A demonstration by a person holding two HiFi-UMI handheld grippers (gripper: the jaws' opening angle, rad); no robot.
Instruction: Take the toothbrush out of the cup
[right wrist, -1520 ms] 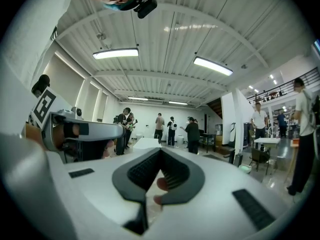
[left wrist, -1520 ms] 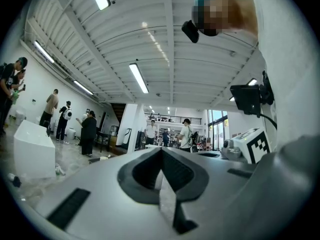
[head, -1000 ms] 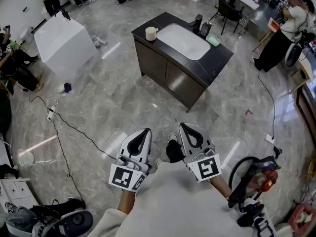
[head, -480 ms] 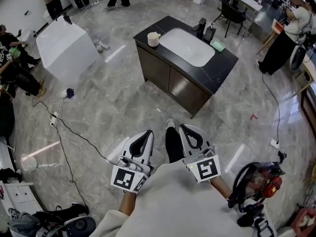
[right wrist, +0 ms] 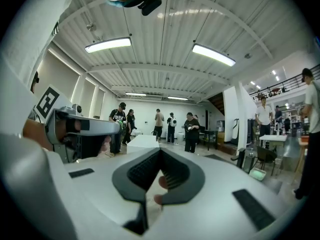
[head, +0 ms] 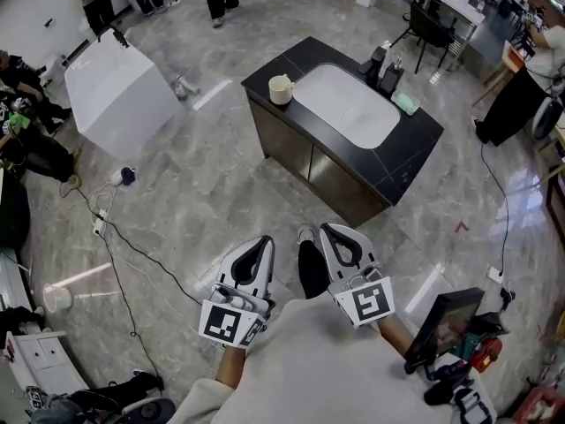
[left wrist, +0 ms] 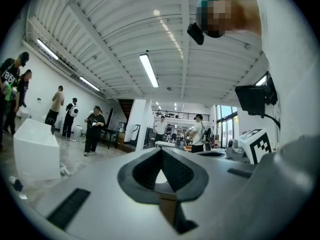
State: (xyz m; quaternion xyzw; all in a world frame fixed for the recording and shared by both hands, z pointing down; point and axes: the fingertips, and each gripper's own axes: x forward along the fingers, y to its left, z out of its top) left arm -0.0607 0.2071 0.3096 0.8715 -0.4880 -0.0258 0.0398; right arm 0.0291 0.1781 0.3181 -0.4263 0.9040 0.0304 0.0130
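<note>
I'm holding left gripper (head: 259, 246) and right gripper (head: 336, 235) closed, both empty. Cup (head: 281, 88) is sitting on the counter (head: 415, 159) corner, well ahead, lining up nearer left. Toothbrush too small to tell.

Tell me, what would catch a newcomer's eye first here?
A black counter with a white sink stands alone on the marble floor, a pale cup at its left corner. Low in the head view, the left gripper and right gripper, both white, point toward it, shut and empty.
</note>
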